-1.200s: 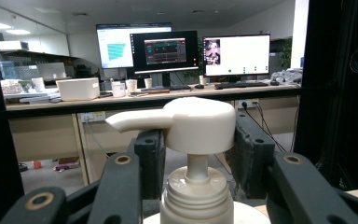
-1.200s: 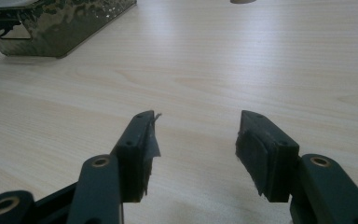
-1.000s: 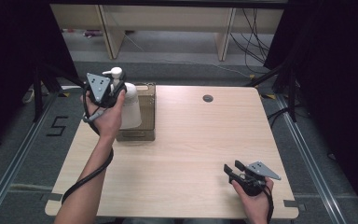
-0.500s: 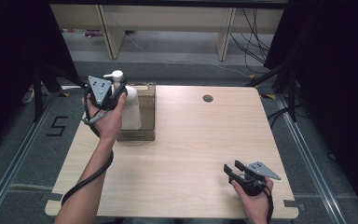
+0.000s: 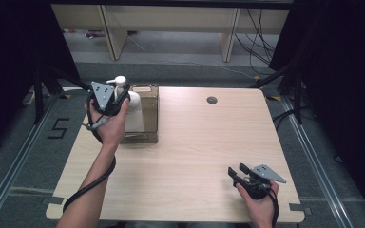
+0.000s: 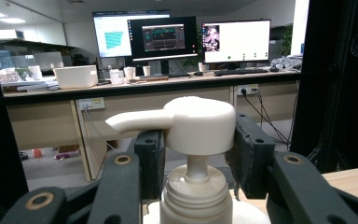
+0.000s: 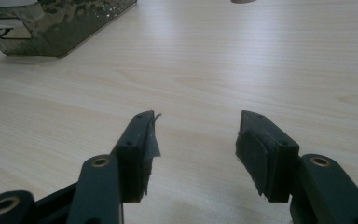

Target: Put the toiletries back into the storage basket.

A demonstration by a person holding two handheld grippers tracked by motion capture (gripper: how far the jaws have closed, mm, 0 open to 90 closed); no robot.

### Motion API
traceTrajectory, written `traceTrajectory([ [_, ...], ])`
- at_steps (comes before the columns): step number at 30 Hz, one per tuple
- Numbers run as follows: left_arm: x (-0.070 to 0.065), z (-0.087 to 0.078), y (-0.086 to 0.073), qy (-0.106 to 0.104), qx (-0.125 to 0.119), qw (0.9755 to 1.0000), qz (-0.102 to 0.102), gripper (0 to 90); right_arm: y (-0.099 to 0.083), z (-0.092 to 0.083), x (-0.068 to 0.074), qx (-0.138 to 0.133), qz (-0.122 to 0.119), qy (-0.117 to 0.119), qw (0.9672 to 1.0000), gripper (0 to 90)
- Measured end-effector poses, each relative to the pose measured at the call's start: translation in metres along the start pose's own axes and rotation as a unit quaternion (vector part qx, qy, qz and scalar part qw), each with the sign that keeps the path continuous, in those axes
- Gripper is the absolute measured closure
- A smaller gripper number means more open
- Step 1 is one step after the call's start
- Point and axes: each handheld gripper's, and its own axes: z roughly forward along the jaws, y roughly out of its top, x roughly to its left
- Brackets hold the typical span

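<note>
Left gripper (image 6: 193, 154): clamped on white plastic pump bottle (image 6: 193, 135), held above dark translucent box (image 5: 145, 116).
Right gripper (image 7: 196, 149): open, empty, rested on table.
Progress: bottle gripped; placement is judged outstanding.

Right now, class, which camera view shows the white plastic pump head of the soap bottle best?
The left gripper view: the white plastic pump head sits close up between the left gripper's black fingers, spout pointing left. The high view shows it small, beside the grey plate. The right gripper view faces bare table.

Table (image 5: 195, 156): pale wood-grain top, rounded corners, small round cable hole (image 5: 212, 100) near far edge. Resting on it, far left: one translucent brown bin (image 5: 147, 128).
</note>
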Motion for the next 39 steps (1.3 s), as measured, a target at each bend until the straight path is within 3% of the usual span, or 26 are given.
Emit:
traceTrajectory([
  [9, 0.0, 0.0, -0.005, -0.001, 0.01, 0.9999, 0.001, 59.2, 0.0, 0.0, 0.0, 0.001, 0.0, -0.001, 1.0, 47.2],
  [10, 0.0, 0.0, -0.006, -0.001, 0.013, 0.9999, 0.002, 59.2, 0.0, 0.0, 0.003, 0.005, 0.022, 0.002, 0.9997, 47.2],
  [19, 0.0, -0.001, -0.013, -0.001, 0.021, 0.9998, -0.001, 59.2, 0.0, 0.0, 0.003, 0.005, 0.021, 0.002, 0.9998, 47.2],
  [21, 0.0, -0.001, -0.014, -0.002, 0.022, 0.9998, -0.001, 59.2, 0.0, 0.0, 0.0, 0.0, 0.0, 0.0, 1.0, 47.2],
  [27, 0.0, -0.001, -0.017, -0.001, 0.024, 0.9997, -0.002, 59.2, 0.0, 0.0, 0.0, 0.001, 0.0, 0.0, 1.0, 47.2],
  [28, 0.0, -0.002, -0.018, -0.001, 0.027, 0.9996, 0.0, 59.1, 0.0, 0.0, 0.002, 0.003, 0.013, 0.002, 0.9999, 47.2],
  [30, 0.0, -0.002, -0.018, -0.001, 0.028, 0.9996, -0.002, 59.1, 0.0, 0.0, 0.0, 0.001, -0.001, 0.0, 1.0, 47.2],
  [39, 0.0, -0.004, -0.026, 0.001, 0.034, 0.9994, -0.007, 59.1, 0.0, -0.001, 0.001, 0.004, 0.004, -0.001, 1.0, 47.2],
])
